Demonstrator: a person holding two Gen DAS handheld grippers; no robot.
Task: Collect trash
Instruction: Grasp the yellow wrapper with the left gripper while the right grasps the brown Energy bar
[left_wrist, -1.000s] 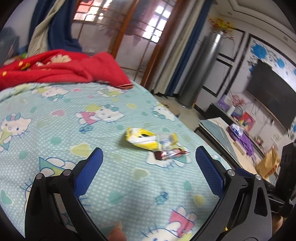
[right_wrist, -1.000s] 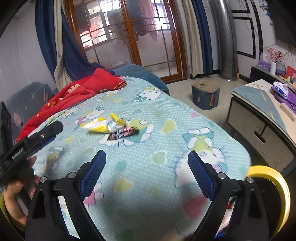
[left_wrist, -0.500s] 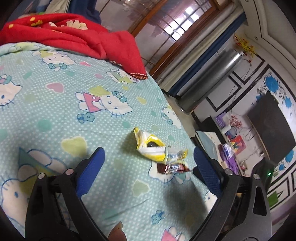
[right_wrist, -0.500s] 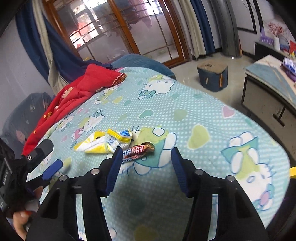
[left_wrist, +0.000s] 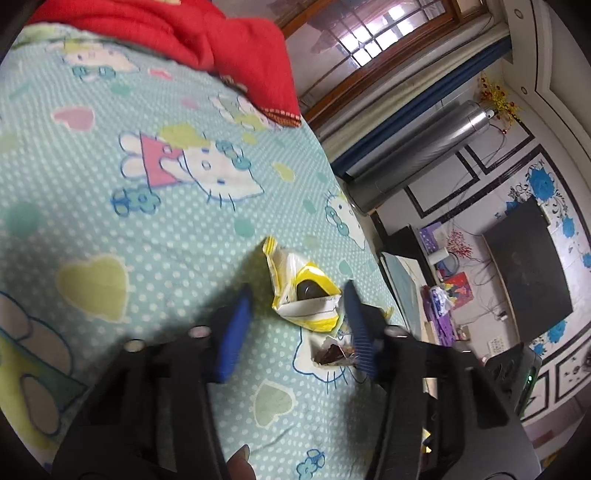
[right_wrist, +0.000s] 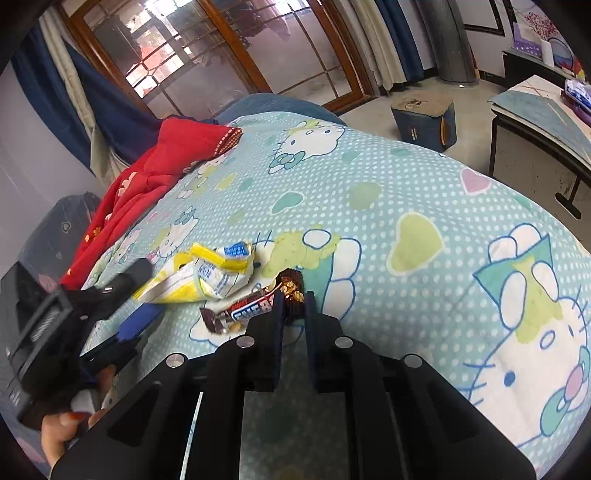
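A crumpled yellow and white wrapper (left_wrist: 303, 291) (right_wrist: 207, 277) lies on the teal cartoon bedsheet (left_wrist: 166, 229). Beside it lies a brown candy bar wrapper (right_wrist: 251, 308) (left_wrist: 332, 356). My left gripper (left_wrist: 295, 325) straddles the yellow wrapper with its jaws closing. Its right pad is at the wrapper's edge and its left pad stands clear. The right wrist view shows the left gripper (right_wrist: 147, 295) reaching in from the left. My right gripper (right_wrist: 292, 306) has its jaws closing, nearly together, pinching the right end of the candy bar wrapper.
A red blanket (left_wrist: 221, 37) (right_wrist: 155, 177) is bunched at the far end of the bed. Beyond the bed's edge stand a blue stool (right_wrist: 424, 118) and a low table (right_wrist: 535, 122). A person's hand (right_wrist: 62, 435) holds the left gripper.
Both grippers have come down and forward onto the wrappers. Their wide jaws have narrowed, the right pair onto the candy bar wrapper's end. The left view has rolled.
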